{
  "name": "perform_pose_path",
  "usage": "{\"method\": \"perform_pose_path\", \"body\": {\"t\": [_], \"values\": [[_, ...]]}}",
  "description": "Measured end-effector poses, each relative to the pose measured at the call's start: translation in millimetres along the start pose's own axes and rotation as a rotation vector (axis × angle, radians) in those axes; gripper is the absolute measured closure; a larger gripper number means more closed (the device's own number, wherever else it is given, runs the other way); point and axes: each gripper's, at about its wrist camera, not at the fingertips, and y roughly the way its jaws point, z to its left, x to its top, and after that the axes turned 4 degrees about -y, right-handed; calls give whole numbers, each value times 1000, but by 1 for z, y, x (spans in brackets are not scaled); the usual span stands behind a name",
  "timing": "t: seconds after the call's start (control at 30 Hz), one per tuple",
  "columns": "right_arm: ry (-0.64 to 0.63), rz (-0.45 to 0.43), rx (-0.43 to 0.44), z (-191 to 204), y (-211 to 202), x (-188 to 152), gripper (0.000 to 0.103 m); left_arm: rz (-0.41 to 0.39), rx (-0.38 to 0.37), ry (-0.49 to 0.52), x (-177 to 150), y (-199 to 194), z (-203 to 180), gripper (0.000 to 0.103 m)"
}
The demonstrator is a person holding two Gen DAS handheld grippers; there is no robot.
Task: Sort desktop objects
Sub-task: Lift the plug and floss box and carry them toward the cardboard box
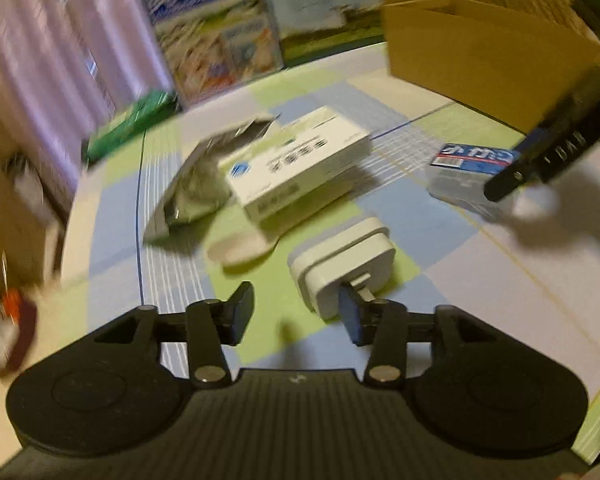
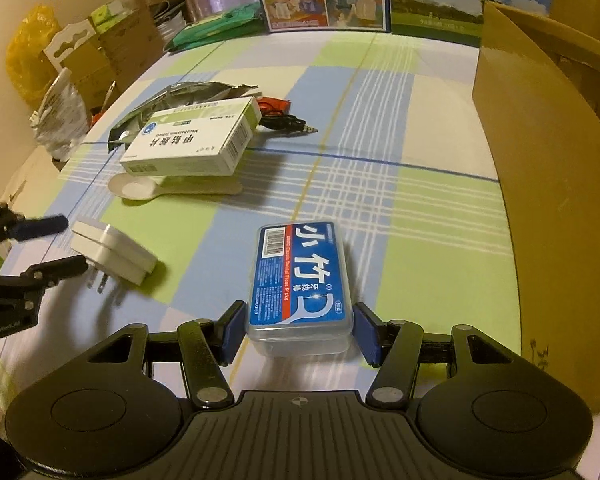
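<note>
The sorting looks to be near its beginning, because most things lie loose on the checked worktop [image 2: 380, 92] and I cannot see inside the cardboard box [image 2: 540, 152] at the right. The right tool [image 2: 300, 330] is open, with its two pads on either side of the floss pick case [image 2: 300, 280], just beside it and not yet pressing. The left tool [image 1: 296, 312] is also open, close to the white plug adapter [image 1: 342, 264], holding nothing. The medicine box [image 2: 196, 140] rests on a white spoon [image 2: 148, 188], beside a foil packet [image 2: 180, 96] and a black cable [image 2: 288, 124]; all these are left to sort
</note>
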Motion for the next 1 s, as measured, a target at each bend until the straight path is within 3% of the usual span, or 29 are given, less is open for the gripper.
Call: {"method": "perform_pose_path", "body": {"t": [0.07,0.2,0.3,0.37,0.47,0.6,0.73,0.83,0.9,1.0], "values": [[2,-4,0,0,0,-1,49,-3,-27,-6,1,1,0,52],[1,-11,-2,1,0,-3,49,47,-101,-129,5,1,7,51],[-4,-11,0,2,2,-3,49,40,-155,-186,9,-3,4,42],[-2,-12,1,2,3,-3,49,48,-161,-193,12,-2,0,40],[-1,-13,1,2,3,-3,49,66,-152,-250,16,6,-3,29],[0,-15,0,3,5,-2,49,94,-142,-417,23,20,0,24],[4,-18,3,3,6,0,49,129,-92,-479,32,31,-2,25],[1,-20,4,2,6,1,49,160,-37,-427,33,36,-8,29],[0,-26,6,2,5,0,49,162,-40,-399,31,33,-8,39],[-2,-29,6,0,2,-1,49,153,-59,-373,26,27,-3,43]]}}
